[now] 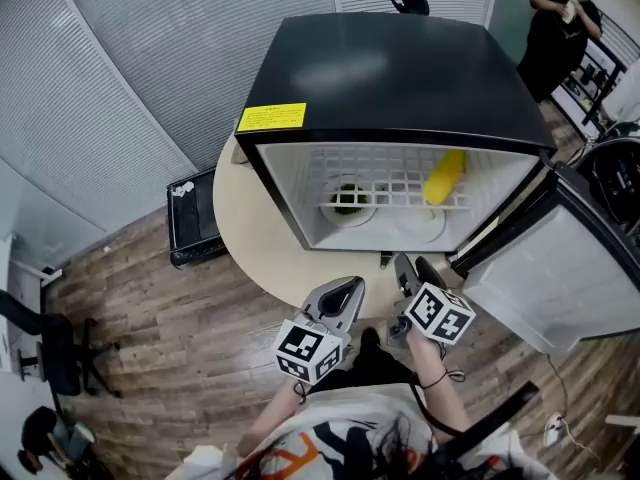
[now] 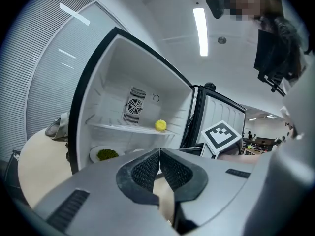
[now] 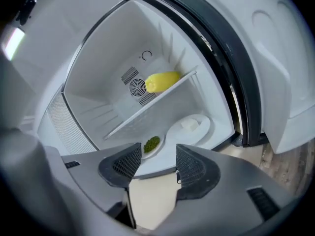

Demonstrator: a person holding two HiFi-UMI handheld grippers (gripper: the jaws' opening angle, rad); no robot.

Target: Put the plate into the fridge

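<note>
Jaws of the right claw (image 3: 158, 154) stand apart, empty; the left claw (image 2: 159, 156) is pinched together on nothing. Beyond, a plate of greens (image 3: 159, 141) at twelve o'clock and a second plate (image 3: 174, 132) at one sit inside the fridge (image 1: 380, 68). Best back out level, then swing the door (image 1: 560, 278) shut

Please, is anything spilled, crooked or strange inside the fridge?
Nothing stands out. The plate with greens and the other plate lie flat on the fridge floor; the yellow food rests on the shelf.
</note>
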